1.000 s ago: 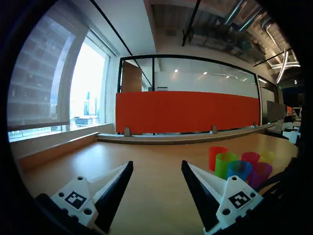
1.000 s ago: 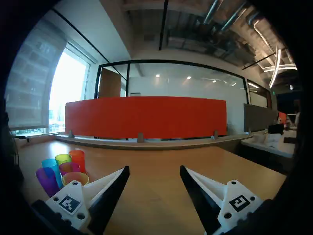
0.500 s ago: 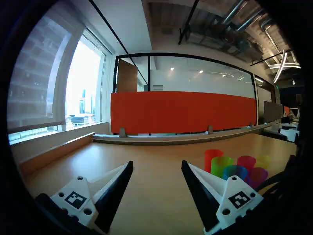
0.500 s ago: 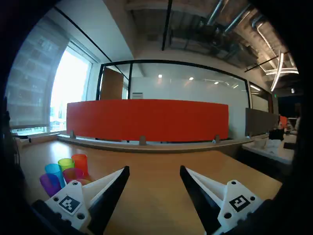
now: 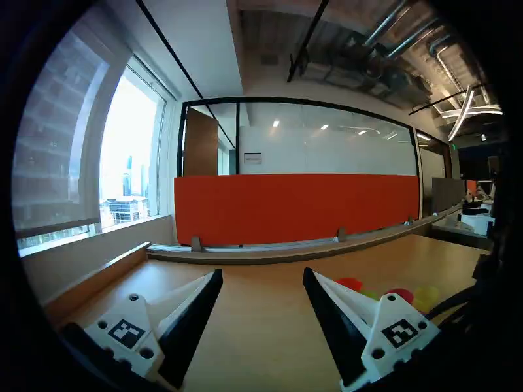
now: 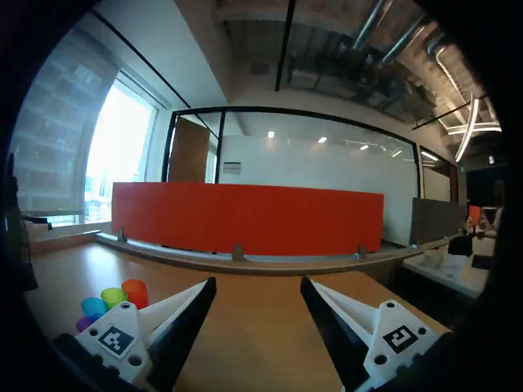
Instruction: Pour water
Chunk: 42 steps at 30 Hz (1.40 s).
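Open tabletop [image 6: 255,326] ahead, cups [image 6: 113,298] seemingly aside

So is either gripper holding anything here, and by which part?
Nothing is held. The left gripper and right gripper are both open, with just the wooden table between their jaws; the coloured cups stand apart.

Bright daylight comes through the window [image 5: 127,176], far left of the left claw [image 5: 261,272], and it glows white. The table [image 5: 261,340] shines softly. Lines bend near the edges. Both pictures look sharp.
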Motion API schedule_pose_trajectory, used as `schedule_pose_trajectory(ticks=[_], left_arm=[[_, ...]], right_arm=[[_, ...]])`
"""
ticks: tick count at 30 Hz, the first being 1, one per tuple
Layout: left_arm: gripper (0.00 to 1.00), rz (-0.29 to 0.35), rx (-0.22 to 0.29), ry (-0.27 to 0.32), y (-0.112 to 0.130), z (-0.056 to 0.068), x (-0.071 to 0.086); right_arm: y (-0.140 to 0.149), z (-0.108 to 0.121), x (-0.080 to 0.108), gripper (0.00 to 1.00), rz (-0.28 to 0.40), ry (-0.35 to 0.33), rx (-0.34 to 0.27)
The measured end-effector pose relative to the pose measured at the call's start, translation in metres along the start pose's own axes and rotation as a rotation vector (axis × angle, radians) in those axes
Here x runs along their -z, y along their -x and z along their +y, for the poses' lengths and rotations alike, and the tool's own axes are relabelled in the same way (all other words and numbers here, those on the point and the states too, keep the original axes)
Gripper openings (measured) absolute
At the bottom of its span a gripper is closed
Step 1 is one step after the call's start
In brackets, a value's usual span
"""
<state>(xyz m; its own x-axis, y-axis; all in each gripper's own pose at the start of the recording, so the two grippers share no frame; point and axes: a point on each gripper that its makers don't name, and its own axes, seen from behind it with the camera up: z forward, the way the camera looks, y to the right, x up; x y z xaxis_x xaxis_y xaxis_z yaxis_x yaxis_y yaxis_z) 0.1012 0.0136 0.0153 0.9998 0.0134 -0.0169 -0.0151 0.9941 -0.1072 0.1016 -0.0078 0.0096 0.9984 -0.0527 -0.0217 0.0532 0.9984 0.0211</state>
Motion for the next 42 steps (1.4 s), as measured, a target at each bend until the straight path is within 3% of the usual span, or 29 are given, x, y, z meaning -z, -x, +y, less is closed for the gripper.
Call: schedule_pose_trajectory(ticks=[8,29,42], left_arm=[[0.91,0.01,0.001,0.015,-0.033,0.0,-0.003],[0.91,-0.003,-0.004,0.004,-0.068,-0.008,-0.026],[0.91,-0.023,-0.015,0.046,-0.086,-0.008,-0.033]], right_arm=[[-0.021,0.001,-0.004,1.0,-0.01,0.0,-0.016],[-0.047,0.007,-0.02,1.0,-0.037,-0.007,-0.035],[-0.061,-0.012,-0.026,1.0,-0.055,-0.082,-0.014]])
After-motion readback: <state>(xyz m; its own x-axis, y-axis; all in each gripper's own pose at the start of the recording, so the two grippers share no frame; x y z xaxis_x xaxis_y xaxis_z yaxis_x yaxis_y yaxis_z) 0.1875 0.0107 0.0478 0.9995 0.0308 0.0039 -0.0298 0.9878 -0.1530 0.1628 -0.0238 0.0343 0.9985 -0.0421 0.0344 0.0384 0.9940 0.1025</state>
